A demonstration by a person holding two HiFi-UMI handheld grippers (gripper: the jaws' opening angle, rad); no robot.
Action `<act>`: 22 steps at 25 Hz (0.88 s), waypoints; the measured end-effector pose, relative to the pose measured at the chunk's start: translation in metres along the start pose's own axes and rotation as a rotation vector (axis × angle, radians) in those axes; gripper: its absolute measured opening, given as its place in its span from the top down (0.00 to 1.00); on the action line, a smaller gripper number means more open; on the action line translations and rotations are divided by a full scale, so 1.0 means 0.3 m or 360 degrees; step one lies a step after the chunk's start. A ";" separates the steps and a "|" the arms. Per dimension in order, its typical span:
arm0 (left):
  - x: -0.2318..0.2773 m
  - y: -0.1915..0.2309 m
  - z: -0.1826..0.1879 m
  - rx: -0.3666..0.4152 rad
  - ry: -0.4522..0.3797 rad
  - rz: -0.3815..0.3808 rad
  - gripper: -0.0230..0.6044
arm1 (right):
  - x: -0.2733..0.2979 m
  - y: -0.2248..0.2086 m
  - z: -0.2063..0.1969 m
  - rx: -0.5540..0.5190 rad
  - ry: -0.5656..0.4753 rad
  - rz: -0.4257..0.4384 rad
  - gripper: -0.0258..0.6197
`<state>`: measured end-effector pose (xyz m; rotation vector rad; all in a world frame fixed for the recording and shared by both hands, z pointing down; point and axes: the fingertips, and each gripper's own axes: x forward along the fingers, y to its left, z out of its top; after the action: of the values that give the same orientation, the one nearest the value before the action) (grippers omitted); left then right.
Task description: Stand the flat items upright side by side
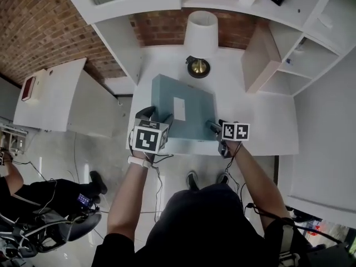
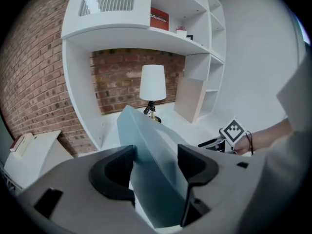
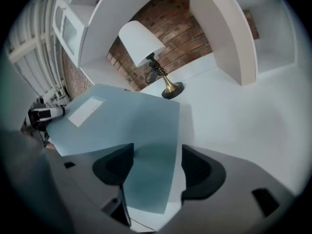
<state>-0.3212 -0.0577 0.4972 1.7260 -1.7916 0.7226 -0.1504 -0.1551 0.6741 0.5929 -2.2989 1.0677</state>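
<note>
folder: teal flat folder [image 1: 186, 107] on the white desk [image 1: 261, 127], near edge, in front of the lamp [image 1: 200, 35]
folder axis: long side runs away from the person, toward the lamp; slightly skewed to the desk edge
folder tilt: not flat, not upright. In the left gripper view its left edge [image 2: 151, 160] is raised like a ridge; in the right gripper view the broad face [image 3: 122, 116] slopes down toward the desk on the right
label: white label [image 1: 179, 109] on the upward face, also visible in the right gripper view [image 3: 85, 110]
left gripper: left gripper [image 1: 157, 117] at the near left corner, jaws clamped on the folder edge, both pads against it [image 2: 156, 155]
right gripper: right gripper [image 1: 216, 128] at the near right corner, jaws spread wide; the folder corner sits between them [image 3: 157, 160], with a gap to the right pad, so no grip
left hand: left hand [image 1: 143, 149] behind its marker cube, forearm running back to the body, gripper aimed forward and down
right hand: right hand [image 1: 228, 148] low at the desk edge, gripper aimed forward and down, angled in toward the folder
other: pale panel [image 1: 261, 57] upright at the back right of the desk, well apart from the folder
</note>
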 end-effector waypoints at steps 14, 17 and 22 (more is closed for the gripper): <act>-0.022 -0.580 0.357 0.0319 -0.0161 -0.0235 0.51 | -0.146 -0.158 0.009 -0.0366 0.0085 -0.0153 0.48; -0.011 -0.664 0.371 0.0397 -0.0161 -0.0186 0.51 | -0.265 -0.142 0.025 -0.0395 -0.0031 -0.0096 0.48; 0.007 -0.731 0.378 0.0437 -0.0152 -0.0076 0.51 | -0.452 -0.092 0.040 -0.0475 -0.0278 0.0022 0.50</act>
<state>-0.1041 -0.1466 0.4202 2.0041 -1.7733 0.9146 -0.0342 -0.1588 0.5979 0.5684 -2.5526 0.6806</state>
